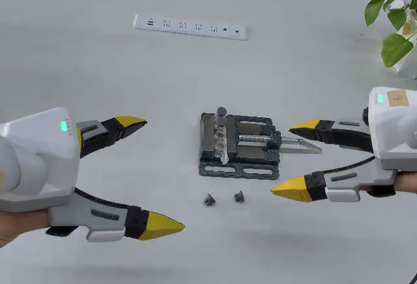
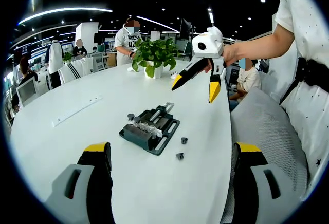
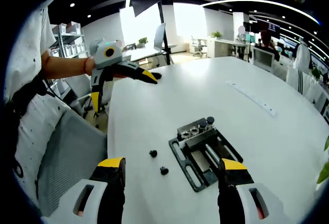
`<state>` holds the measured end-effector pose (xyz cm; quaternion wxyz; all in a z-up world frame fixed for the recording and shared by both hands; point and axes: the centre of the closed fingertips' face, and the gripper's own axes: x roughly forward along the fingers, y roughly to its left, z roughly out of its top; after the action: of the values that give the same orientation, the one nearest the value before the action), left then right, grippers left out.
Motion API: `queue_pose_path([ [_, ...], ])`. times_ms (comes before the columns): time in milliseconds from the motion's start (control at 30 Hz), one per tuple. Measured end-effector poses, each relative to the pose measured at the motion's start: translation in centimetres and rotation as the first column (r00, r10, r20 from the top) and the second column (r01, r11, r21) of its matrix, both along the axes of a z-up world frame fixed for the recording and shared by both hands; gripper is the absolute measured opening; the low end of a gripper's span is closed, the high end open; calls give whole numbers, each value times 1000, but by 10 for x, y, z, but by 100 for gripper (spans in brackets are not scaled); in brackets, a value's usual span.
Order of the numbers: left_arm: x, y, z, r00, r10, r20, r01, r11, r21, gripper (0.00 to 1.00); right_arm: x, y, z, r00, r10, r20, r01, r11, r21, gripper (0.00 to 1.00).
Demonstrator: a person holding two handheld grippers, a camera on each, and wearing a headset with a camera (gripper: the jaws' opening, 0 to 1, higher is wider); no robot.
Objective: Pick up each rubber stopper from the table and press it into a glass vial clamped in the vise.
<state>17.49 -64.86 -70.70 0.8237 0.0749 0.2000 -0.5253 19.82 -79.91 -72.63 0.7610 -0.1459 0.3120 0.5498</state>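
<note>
Two small dark rubber stoppers [image 1: 209,199] lie on the white counter [image 1: 98,69] at 6 o'clock of the black metal vise [image 1: 254,148], which clamps clear glass vials [image 1: 221,142]. Flanking it, the left claw [image 1: 163,174] at 9 o'clock and the right claw [image 1: 281,159] at 3 o'clock are spread wide.

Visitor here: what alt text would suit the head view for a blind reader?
The left gripper and right gripper, both open, hover either side of a vise holding glass vials; two loose rubber stoppers lie on the white table before it.
</note>
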Motion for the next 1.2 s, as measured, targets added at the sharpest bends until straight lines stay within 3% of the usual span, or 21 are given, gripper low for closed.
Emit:
queue_pose_path([
  [300, -5, 0, -7, 1000, -5, -6, 5, 1000, 20, 99, -18, -9, -12, 1000, 0, 1, 0, 1000, 29, 72],
  [467, -7, 1, -12, 1000, -4, -15, 5, 999, 32, 99, -24, -11, -27, 1000, 7, 0, -7, 999, 38, 68],
  [1200, -11, 3, -22, 999, 5, -48, -4, 999, 38, 99, -24, 8, -71, 992, 126, 13, -126, 992, 16, 37],
])
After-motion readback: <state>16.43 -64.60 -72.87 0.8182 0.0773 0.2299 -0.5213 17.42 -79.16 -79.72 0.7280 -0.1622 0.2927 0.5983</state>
